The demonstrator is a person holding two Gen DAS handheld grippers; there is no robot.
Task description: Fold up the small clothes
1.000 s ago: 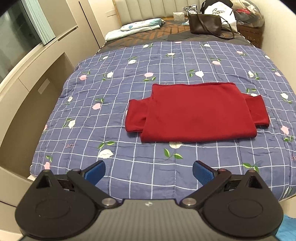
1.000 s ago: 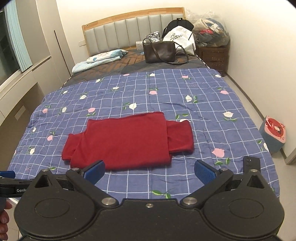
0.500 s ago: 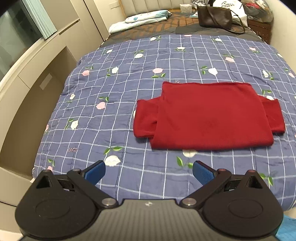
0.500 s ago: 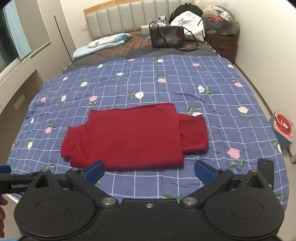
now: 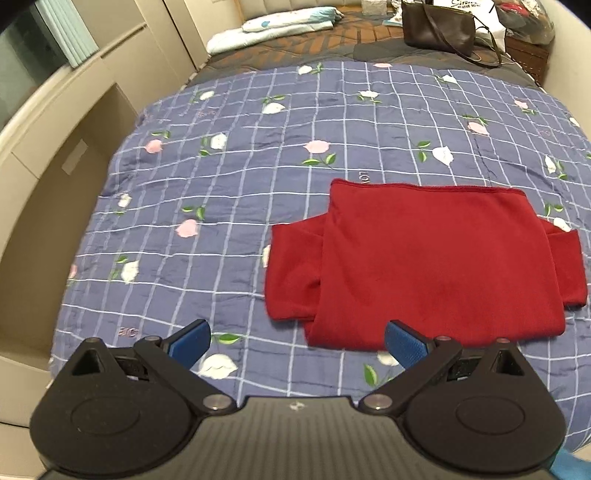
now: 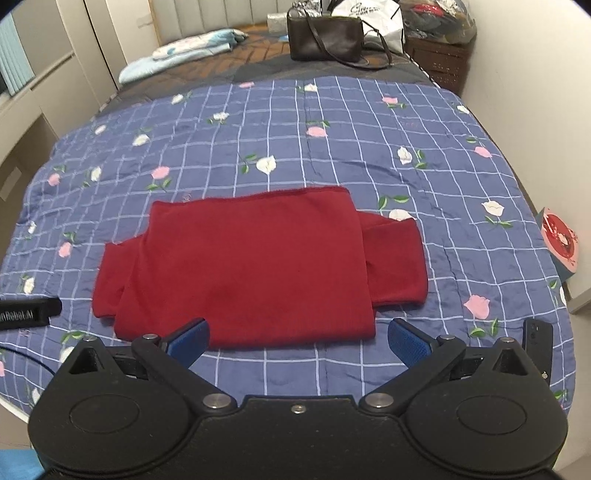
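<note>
A red garment (image 6: 255,266) lies flat on the blue checked floral quilt (image 6: 332,147) covering the bed, folded into a rough rectangle with one sleeve end sticking out at each side. The left hand-held gripper (image 5: 297,341) hovers above the near edge of the quilt, its blue-padded fingers (image 5: 190,341) spread wide and empty — the garment's near left corner sits just beyond them. The right hand-held gripper (image 6: 298,338) is likewise released, grasping nothing, poised over the garment's near hem. Farther up the bed rest a dark brown handbag (image 6: 325,35) and a pale folded blanket (image 6: 184,51).
</note>
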